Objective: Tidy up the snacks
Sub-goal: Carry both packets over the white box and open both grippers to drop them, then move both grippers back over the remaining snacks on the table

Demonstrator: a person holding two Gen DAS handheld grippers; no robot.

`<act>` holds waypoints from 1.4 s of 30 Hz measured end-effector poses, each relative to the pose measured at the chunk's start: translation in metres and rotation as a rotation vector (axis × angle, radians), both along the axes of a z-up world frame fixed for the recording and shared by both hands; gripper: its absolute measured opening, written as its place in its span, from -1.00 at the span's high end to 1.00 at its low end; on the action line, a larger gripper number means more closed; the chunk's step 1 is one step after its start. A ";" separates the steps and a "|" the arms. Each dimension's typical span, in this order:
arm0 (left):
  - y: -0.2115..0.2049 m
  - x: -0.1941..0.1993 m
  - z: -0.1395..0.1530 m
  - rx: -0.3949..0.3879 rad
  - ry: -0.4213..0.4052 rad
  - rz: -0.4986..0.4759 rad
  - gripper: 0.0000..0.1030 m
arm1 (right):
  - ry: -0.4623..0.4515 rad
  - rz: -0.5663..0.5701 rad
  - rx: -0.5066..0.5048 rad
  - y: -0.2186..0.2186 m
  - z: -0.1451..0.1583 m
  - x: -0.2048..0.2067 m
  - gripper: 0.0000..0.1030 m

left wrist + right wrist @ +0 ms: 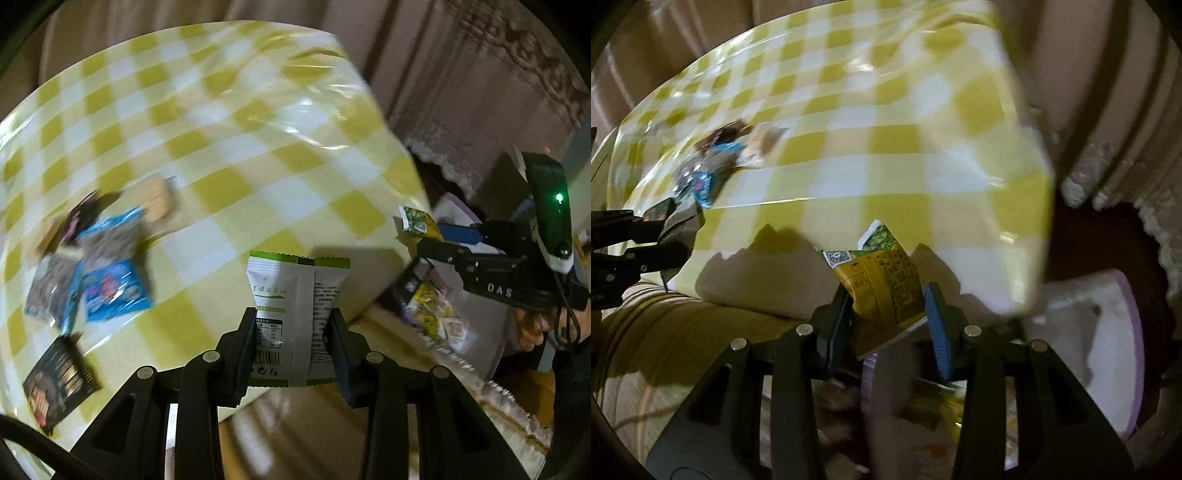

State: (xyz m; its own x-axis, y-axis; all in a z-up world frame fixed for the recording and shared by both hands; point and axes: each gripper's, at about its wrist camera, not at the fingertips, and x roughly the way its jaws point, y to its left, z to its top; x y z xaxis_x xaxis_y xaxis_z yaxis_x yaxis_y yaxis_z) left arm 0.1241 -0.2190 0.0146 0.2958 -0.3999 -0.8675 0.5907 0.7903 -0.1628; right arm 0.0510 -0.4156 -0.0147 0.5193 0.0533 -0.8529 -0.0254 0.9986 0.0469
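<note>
My left gripper is shut on a white snack packet with green trim, held over the near edge of the yellow checked table. My right gripper is shut on a yellow and green snack packet, held off the table's right corner above a white and purple basket. The right gripper also shows in the left wrist view, holding that packet. More snacks lie in a loose pile on the table's left: blue packets, a biscuit pack and a black packet.
The basket beside the table holds snack packets. Curtains hang behind the table. A striped cloth lies below the table's near edge. The left gripper shows at the left edge of the right wrist view.
</note>
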 end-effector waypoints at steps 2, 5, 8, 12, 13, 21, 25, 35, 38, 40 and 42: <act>-0.019 -0.004 0.001 0.003 -0.002 -0.043 0.26 | 0.000 -0.040 -0.006 -0.019 0.001 -0.009 0.16; -0.050 -0.011 0.001 0.010 0.000 -0.115 0.26 | 0.007 -0.096 -0.014 -0.045 0.001 -0.024 0.16; -0.079 -0.019 -0.002 0.027 0.002 -0.185 0.26 | 0.018 -0.137 -0.019 -0.064 -0.003 -0.035 0.16; -0.114 -0.030 -0.007 0.043 0.018 -0.271 0.26 | 0.036 -0.194 -0.018 -0.089 -0.009 -0.052 0.16; -0.121 -0.032 -0.008 0.050 0.021 -0.287 0.26 | 0.041 -0.210 -0.019 -0.096 -0.011 -0.056 0.16; -0.169 -0.060 -0.021 0.107 0.058 -0.435 0.26 | 0.078 -0.298 -0.016 -0.133 -0.020 -0.082 0.15; -0.185 -0.071 -0.027 0.118 0.103 -0.503 0.25 | 0.098 -0.336 -0.011 -0.146 -0.024 -0.093 0.15; -0.193 -0.080 -0.028 0.103 0.135 -0.561 -0.25 | 0.143 -0.420 -0.011 -0.169 -0.031 -0.106 -0.27; -0.189 -0.074 -0.025 0.096 0.126 -0.522 -0.25 | 0.141 -0.413 -0.009 -0.165 -0.030 -0.104 -0.32; -0.185 -0.072 -0.024 0.097 0.115 -0.500 -0.25 | 0.138 -0.401 -0.009 -0.160 -0.028 -0.101 -0.34; -0.180 -0.069 -0.023 0.090 0.110 -0.484 -0.25 | 0.135 -0.387 -0.010 -0.154 -0.025 -0.097 -0.38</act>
